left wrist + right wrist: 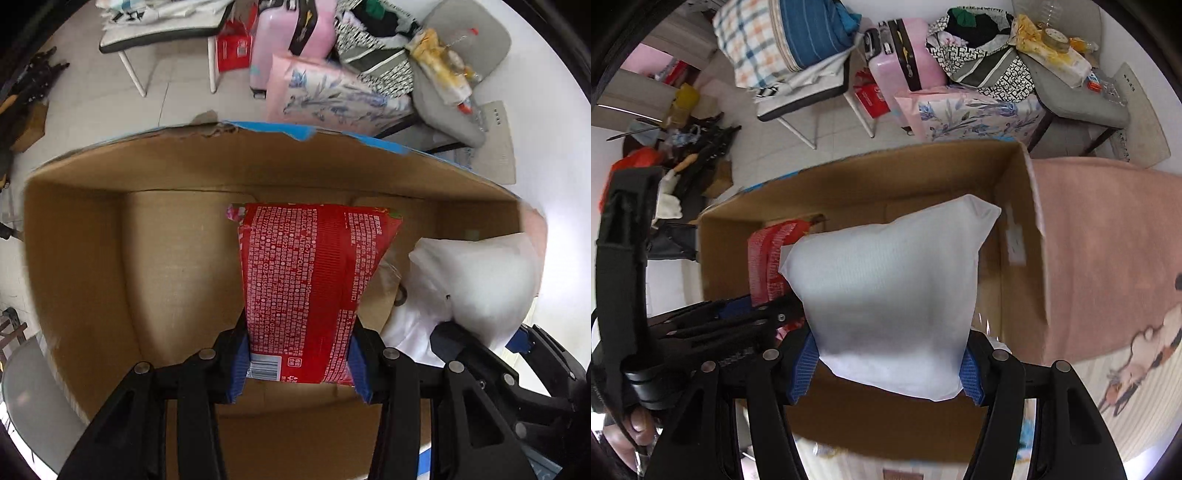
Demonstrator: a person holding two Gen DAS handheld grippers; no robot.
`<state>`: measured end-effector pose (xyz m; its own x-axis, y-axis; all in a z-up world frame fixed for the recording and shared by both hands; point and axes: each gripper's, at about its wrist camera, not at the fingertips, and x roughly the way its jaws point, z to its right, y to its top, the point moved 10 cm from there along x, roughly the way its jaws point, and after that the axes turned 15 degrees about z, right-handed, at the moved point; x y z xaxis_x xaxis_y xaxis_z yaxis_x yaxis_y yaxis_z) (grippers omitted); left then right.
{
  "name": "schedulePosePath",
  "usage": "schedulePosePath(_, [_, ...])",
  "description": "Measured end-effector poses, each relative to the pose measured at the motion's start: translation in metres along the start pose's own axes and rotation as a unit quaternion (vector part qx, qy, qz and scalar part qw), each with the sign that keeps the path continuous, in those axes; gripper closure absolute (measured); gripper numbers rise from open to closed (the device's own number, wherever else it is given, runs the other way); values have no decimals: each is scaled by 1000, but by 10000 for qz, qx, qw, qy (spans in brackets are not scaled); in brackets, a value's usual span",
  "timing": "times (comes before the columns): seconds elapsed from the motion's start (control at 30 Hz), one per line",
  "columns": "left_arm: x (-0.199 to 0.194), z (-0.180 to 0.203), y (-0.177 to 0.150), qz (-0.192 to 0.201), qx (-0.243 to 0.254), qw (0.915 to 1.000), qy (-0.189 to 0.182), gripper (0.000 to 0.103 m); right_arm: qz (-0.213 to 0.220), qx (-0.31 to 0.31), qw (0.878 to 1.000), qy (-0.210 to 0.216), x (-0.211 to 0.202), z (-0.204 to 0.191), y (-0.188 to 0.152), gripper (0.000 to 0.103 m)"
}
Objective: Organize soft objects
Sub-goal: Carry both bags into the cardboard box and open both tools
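My left gripper (299, 363) is shut on a red printed soft pack (314, 280), which hangs over the inside of an open cardboard box (85, 258). Beside it on the right, my right gripper (892, 371) is shut on a white soft pouch (894, 291), also held above the box (868, 177). In the left wrist view the white pouch (476, 280) and the right gripper (480, 341) sit at the right. The red pack (768, 258) and left gripper (753, 314) show at the left of the right wrist view. The box floor below looks bare.
A pink blanket (1108, 240) lies to the right of the box. Behind the box stand a floral pink bag (332, 99), a pink suitcase (288, 37), chairs (812, 88) piled with cloth, and a grey cushioned seat (461, 66). Clutter lies on the floor at the left (687, 162).
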<state>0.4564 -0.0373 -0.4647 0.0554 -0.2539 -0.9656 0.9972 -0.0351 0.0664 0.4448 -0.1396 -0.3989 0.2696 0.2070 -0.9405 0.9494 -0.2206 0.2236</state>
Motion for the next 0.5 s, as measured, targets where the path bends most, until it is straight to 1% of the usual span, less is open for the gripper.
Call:
schedulePosePath(0.17, [25,-4,3,-215,60,9997,-22,60,-234,23,9997,-72,43,5,7,37])
schedulePosePath(0.27, [31,-7,-2,-279,78,9996,28,60,-296,19,9995,-80,58,10,5,36])
schedulePosePath(0.33, [32,-10,-2,-325,98,9994,95,59,-338,53,9994,-70,69,13,6,33])
schedulePosePath(0.37, [35,-10,2,-345,107,9993,117,58,-372,95,9993,-44,73,15,5,30])
schedulePosePath(0.43, [26,-9,0,-326,153,9993,130,56,-444,111,9990,-27,77,16,3,27])
schedulePosePath(0.47, [22,-8,1,-295,154,9993,138,53,-469,103,9988,-43,77,18,3,23])
schedulePosePath(0.5, [14,-8,2,-227,167,9995,166,49,-466,115,9988,-11,76,17,5,22])
